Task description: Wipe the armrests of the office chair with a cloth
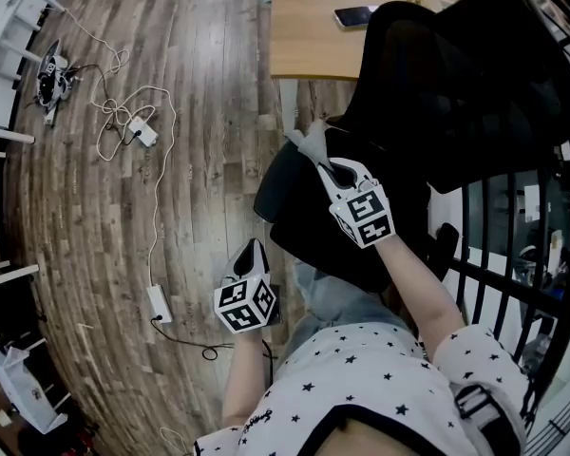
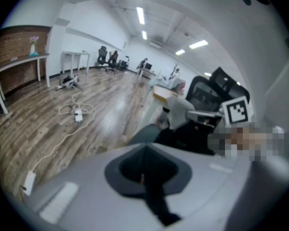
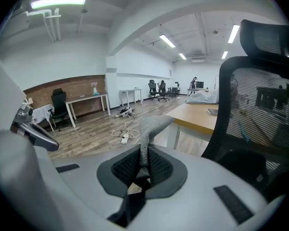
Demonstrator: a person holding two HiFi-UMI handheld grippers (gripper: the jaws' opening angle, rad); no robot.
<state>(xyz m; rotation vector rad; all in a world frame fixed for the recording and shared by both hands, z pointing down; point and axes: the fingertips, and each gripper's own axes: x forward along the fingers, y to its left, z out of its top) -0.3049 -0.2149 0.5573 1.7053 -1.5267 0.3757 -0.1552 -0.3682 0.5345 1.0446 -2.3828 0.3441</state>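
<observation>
Found right gripper [image 1: 329,165] pinched tight on cloth [image 1: 309,141], over near edge of chair [image 1: 437,93] (armrest itself hard to pick out), left gripper [image 1: 255,247] closed on nothing, low; judged best to press cloth flat and drag lengthwise, grip firm.

- The right claw [image 3: 143,170] has its jaws closed on a grey cloth [image 3: 151,128], pinched low between the ribbed pads.
- The cloth stands up out of the jaws and flops over to the right at its top.
- An office chair [image 3: 260,109] fills the right side, its black mesh back upright with the headrest [image 3: 267,35] above.
- Behind the cloth is a wooden table [image 3: 195,115] carrying a phone [image 3: 213,111].
- A white power strip [image 3: 125,137] with looped cables lies on the plank floor [image 3: 86,138].
- Further off, a black chair [image 3: 59,104] stands beside a white-legged table [image 3: 86,100] along a brick wall.
</observation>
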